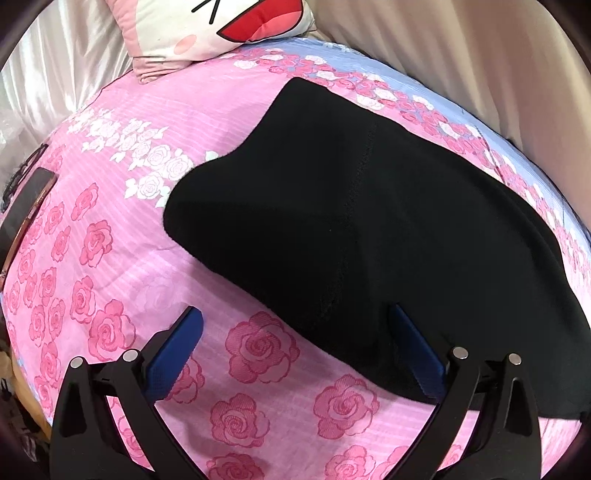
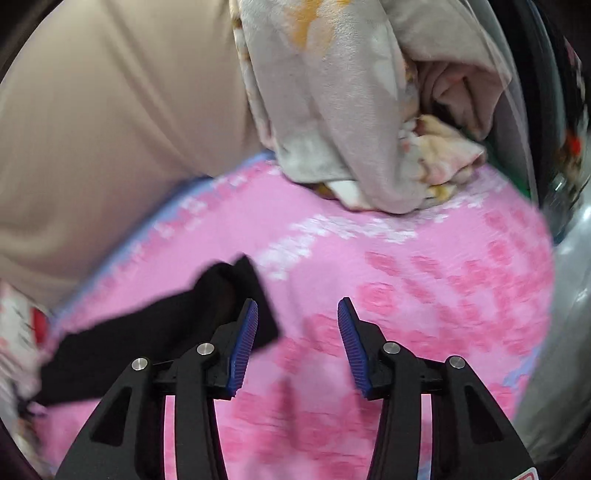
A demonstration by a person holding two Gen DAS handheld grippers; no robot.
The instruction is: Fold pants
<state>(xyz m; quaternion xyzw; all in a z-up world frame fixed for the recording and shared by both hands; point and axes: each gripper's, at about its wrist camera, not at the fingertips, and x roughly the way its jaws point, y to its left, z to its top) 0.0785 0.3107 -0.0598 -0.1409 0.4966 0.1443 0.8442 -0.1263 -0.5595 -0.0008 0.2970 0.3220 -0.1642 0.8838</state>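
Black pants (image 1: 369,229) lie spread on a pink rose-print bedspread (image 1: 110,229), waist end towards the upper middle, the cloth running down to the right. My left gripper (image 1: 295,314) is open and empty, its blue pads (image 1: 177,354) spread wide over the pants' near edge. In the right wrist view a narrow end of the pants (image 2: 155,332) lies at lower left on the bedspread (image 2: 406,295). My right gripper (image 2: 297,306) is open and empty, just right of that end, its left pad (image 2: 243,343) over the cloth's edge. The view is blurred.
A cartoon pillow (image 1: 207,33) lies at the head of the bed, with curtains (image 1: 461,48) behind. A phone (image 1: 26,206) sits at the left edge. A grey plush blanket heap (image 2: 354,110) lies ahead of my right gripper. A beige curtain (image 2: 110,129) hangs left.
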